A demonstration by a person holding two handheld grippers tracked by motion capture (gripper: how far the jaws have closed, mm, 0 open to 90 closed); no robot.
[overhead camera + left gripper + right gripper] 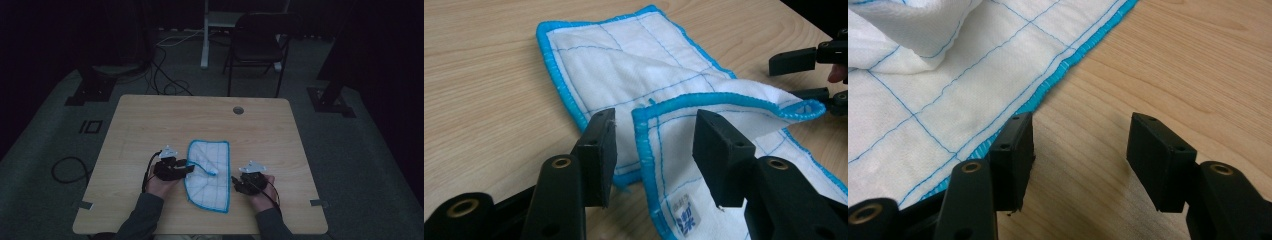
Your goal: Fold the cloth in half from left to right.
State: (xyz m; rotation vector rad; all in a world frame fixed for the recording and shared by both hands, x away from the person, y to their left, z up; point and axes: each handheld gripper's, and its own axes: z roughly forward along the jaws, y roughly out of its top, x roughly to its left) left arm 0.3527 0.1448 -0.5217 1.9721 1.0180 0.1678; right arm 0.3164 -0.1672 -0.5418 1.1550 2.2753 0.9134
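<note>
A white cloth with a blue stitched border (pixel 210 172) lies on the wooden table (pixel 150 125), one corner folded over toward its middle. My left gripper (pixel 187 166) sits at the cloth's left edge, open; in the left gripper view the folded blue hem (pixel 684 102) runs between the two jaws without being pinched. My right gripper (pixel 234 183) rests just right of the cloth, open; its jaws stand over bare wood in the right gripper view, the left one next to the cloth's blue edge (pixel 1068 62). The cloth (pixel 624 65) carries a small label (pixel 685 216) near its lower edge.
A round cable hole (pixel 238 110) sits near the table's far edge. A dark chair (pixel 257 45) and a white desk leg (pixel 205 35) stand beyond the table, with cables (pixel 165 75) on the floor. The right gripper's jaws (pixel 809 75) show at the far right.
</note>
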